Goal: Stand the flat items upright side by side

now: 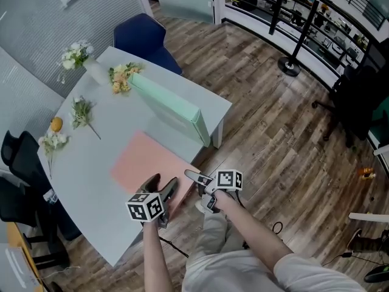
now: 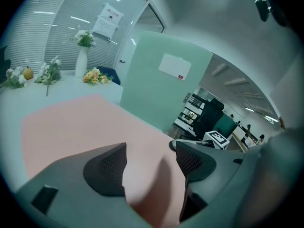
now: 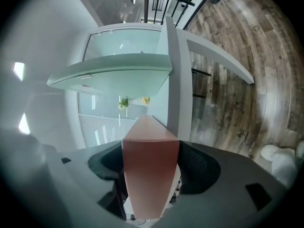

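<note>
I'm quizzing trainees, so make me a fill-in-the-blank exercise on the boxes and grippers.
The right gripper is shut on the flat box, whose colour is ___.
The left gripper has its jaws ___, gripping nothing.
The green box on the table stands ___.
Missing words: pink; open; upright.
</note>
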`<state>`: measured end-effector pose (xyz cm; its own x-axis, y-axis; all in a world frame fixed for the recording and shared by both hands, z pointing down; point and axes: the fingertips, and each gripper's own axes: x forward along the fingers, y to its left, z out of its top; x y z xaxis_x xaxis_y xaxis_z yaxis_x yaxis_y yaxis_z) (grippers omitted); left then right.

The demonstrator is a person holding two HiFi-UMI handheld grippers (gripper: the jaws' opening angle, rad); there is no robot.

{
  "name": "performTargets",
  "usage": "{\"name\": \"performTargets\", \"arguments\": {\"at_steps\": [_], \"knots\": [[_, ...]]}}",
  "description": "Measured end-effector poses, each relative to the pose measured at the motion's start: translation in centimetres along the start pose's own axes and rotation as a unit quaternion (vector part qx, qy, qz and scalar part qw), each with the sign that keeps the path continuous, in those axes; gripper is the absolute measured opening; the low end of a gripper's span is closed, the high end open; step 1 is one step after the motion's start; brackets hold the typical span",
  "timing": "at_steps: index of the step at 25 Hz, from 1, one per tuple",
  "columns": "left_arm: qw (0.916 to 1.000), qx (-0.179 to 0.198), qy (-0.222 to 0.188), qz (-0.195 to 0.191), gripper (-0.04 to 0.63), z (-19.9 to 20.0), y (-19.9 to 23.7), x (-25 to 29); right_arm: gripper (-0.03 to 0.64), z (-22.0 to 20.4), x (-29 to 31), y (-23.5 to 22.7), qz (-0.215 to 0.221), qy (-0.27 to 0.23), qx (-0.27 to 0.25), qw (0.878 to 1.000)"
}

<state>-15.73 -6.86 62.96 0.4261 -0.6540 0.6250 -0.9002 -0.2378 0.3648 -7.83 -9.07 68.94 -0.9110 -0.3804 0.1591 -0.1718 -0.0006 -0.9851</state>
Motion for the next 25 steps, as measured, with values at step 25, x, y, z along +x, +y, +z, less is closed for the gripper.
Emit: {"name": "performTargets", "arguments": {"at_steps": [25], "knots": [[0.9956,-0.061,-0.066,0.028,0.328,1.8,0.4,-4.7,0.311,1.3,-2.3,8.6,-0.043,-0.047,-0.187,0.980]]}}
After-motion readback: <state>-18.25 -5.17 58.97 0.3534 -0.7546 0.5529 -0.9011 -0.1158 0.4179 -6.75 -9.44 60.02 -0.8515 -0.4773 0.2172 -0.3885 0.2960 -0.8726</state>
